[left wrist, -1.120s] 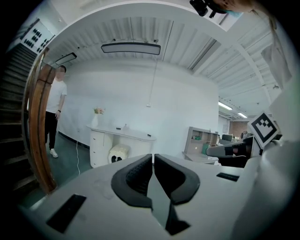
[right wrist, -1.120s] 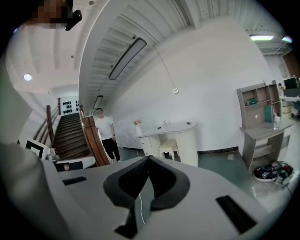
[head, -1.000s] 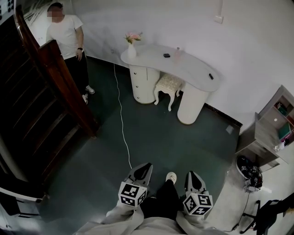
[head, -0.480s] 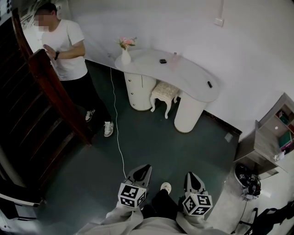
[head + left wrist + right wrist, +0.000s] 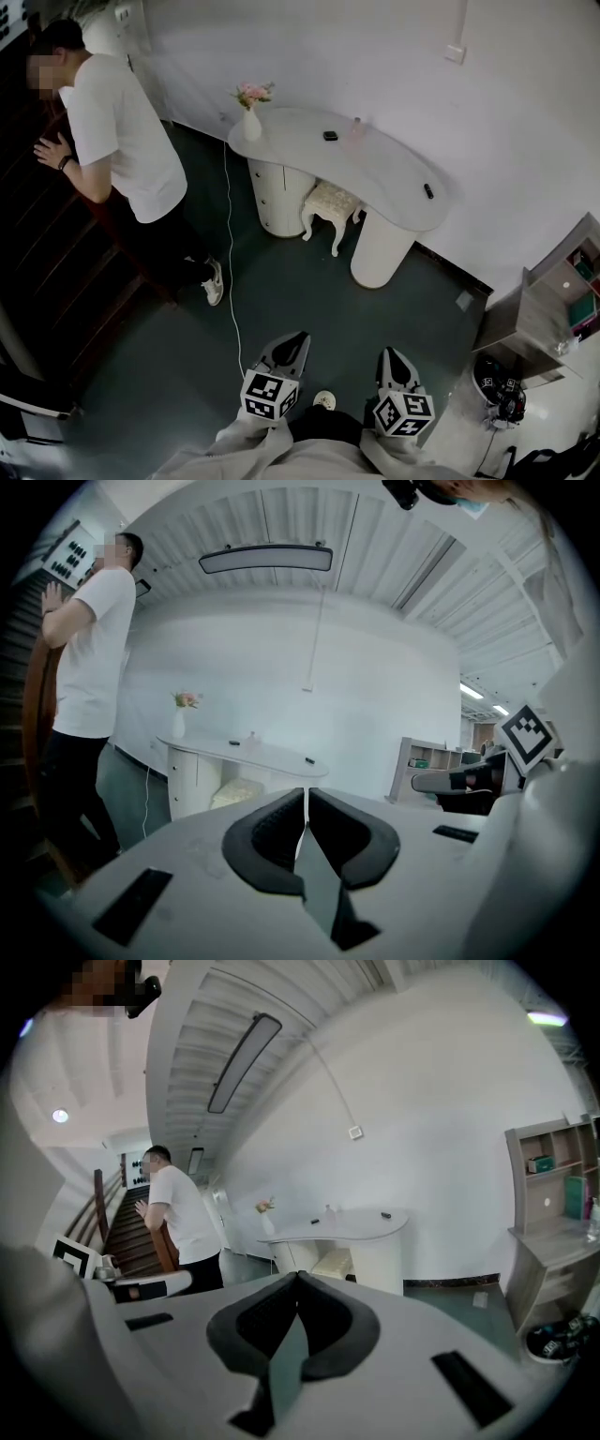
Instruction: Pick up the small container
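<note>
The small container (image 5: 357, 125), which I take to be the pale little bottle, stands upright on the far side of the white bench (image 5: 394, 169), close to the wall. A dark flat thing (image 5: 330, 136) lies just beside it, and a vase of flowers (image 5: 250, 120) stands at the bench's left end. The bottle is too small here for me to make out its lid. It lies ahead of me and well apart, across the green floor (image 5: 309, 281), with a stool (image 5: 331, 200) tucked under the bench on my side.

My left gripper (image 5: 297, 337) and right gripper (image 5: 393, 354) both point ahead toward the bench. Each has its jaws pressed together with nothing between them. The bottle sits between the two lines they point along, a little closer to the right one, so I judge the right the likelier to reach it. Since it stands tall, it calls for a grip from the side, with the jaws opened first. A person (image 5: 122, 141) leans at the stairs on the left, away from my path.
</note>
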A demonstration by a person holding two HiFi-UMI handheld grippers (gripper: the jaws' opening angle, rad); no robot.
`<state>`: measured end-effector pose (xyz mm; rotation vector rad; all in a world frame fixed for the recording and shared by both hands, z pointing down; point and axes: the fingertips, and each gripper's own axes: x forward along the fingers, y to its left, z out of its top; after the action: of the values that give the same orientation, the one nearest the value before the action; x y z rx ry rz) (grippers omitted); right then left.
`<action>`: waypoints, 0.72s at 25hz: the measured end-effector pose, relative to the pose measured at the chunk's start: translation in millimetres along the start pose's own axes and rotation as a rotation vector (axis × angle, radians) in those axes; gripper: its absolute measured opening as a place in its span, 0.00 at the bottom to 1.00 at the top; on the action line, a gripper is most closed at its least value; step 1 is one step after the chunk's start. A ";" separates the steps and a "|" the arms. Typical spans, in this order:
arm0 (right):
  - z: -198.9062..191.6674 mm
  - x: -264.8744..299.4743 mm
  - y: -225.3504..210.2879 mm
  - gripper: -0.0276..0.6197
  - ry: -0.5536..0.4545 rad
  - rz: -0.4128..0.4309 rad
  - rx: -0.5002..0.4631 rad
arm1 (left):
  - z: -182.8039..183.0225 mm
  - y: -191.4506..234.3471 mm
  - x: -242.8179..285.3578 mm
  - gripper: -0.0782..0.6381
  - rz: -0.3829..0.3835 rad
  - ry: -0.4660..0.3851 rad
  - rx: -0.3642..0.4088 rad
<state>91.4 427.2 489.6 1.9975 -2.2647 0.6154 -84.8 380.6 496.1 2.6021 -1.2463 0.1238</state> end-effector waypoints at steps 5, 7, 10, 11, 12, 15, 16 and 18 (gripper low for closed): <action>10.3 16.7 -21.1 0.12 0.002 0.012 -0.014 | 3.7 -2.1 26.2 0.15 0.016 -0.018 -0.014; 11.5 21.9 -27.0 0.12 0.009 0.015 -0.015 | 2.7 -3.7 33.0 0.15 0.020 -0.017 -0.018; 8.1 30.3 -27.2 0.12 0.027 0.034 -0.018 | -1.3 -2.2 36.6 0.15 0.032 -0.010 -0.027; 6.2 32.8 -25.3 0.12 0.035 0.044 -0.022 | -3.0 -0.7 36.7 0.15 0.039 -0.007 -0.030; 4.2 35.0 -23.1 0.12 0.042 0.055 -0.026 | -5.0 1.0 36.5 0.15 0.046 -0.004 -0.034; -1.2 42.1 -18.5 0.12 0.062 0.078 -0.026 | -10.6 6.3 35.3 0.15 0.066 0.010 -0.043; -2.4 44.3 -17.7 0.12 0.068 0.082 -0.024 | -12.1 7.9 34.6 0.15 0.071 0.015 -0.046; -4.0 48.3 -15.1 0.12 0.079 0.088 -0.024 | -13.2 12.0 32.8 0.15 0.081 0.019 -0.051</action>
<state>97.4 382.0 511.7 1.8373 -2.3124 0.6579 -73.0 352.1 517.2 2.5031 -1.3308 0.1294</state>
